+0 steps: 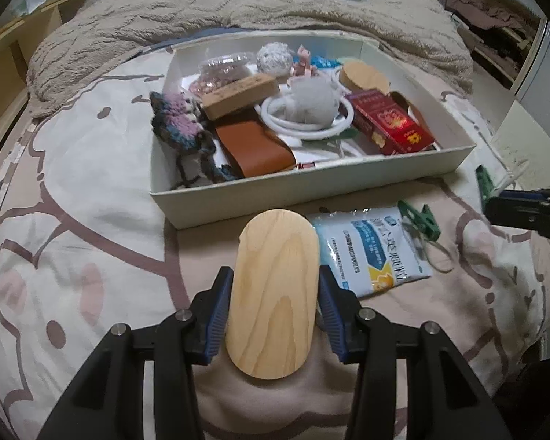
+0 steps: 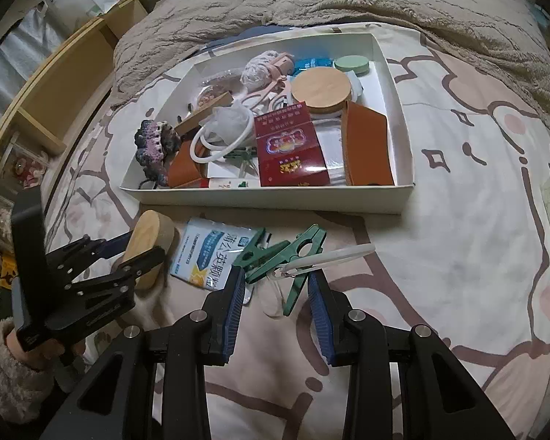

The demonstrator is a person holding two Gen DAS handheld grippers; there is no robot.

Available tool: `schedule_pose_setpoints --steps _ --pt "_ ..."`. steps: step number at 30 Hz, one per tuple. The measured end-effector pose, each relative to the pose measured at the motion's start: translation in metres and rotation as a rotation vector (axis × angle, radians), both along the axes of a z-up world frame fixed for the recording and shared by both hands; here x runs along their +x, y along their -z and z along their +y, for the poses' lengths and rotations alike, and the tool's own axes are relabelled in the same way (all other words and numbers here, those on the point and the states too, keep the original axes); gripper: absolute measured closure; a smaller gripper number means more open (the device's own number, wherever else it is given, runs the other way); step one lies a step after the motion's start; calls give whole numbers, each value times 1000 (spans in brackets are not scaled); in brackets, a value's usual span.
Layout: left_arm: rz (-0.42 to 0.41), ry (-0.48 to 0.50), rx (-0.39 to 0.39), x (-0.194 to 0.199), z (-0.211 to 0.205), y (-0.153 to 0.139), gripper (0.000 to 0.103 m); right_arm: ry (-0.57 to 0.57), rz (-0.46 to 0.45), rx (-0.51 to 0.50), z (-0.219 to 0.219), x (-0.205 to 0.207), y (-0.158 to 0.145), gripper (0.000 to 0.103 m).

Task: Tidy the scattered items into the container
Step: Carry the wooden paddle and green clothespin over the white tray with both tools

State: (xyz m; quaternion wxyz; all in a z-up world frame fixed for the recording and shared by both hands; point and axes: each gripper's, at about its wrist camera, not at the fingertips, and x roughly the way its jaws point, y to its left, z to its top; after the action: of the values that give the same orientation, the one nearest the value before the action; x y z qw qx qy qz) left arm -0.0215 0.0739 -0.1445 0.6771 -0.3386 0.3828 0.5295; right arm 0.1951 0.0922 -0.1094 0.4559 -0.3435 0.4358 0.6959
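Observation:
My left gripper (image 1: 275, 289) is shut on an oval wooden block (image 1: 275, 293), its blue pads pressing both long sides just in front of the white container (image 1: 311, 190). The right wrist view shows that block (image 2: 150, 245) in the left gripper (image 2: 143, 253) at the left. My right gripper (image 2: 275, 282) is shut on a green clip (image 2: 304, 249), which has a white plastic piece (image 2: 333, 256) hooked on it. That clip (image 1: 482, 183) sticks up from the right gripper (image 1: 495, 201). A second green clip (image 2: 256, 249) and a blue-white packet (image 2: 209, 253) lie on the bedspread.
The container (image 2: 267, 198) holds a red box (image 2: 289, 146), a round wooden lid (image 2: 319, 91), brown leather pieces, a white ring and a knitted item on its left rim. A beige fleece blanket (image 2: 385, 0) is bunched behind it. Wooden shelves (image 2: 55, 102) stand left of the bed.

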Motion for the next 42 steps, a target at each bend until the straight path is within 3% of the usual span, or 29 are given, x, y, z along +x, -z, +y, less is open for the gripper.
schedule_pose_setpoints --steps 2,21,35,42 --pt "-11 -1 19 -3 -2 -8 58 48 -9 5 2 -2 -2 67" --pt "-33 -49 195 3 24 -68 58 37 -24 200 22 -22 -52 67" --pt "-75 -147 241 7 76 -87 58 128 19 268 74 -3 -77 67" --pt "-95 -197 254 3 104 -89 58 161 -50 336 104 -4 -89 67"
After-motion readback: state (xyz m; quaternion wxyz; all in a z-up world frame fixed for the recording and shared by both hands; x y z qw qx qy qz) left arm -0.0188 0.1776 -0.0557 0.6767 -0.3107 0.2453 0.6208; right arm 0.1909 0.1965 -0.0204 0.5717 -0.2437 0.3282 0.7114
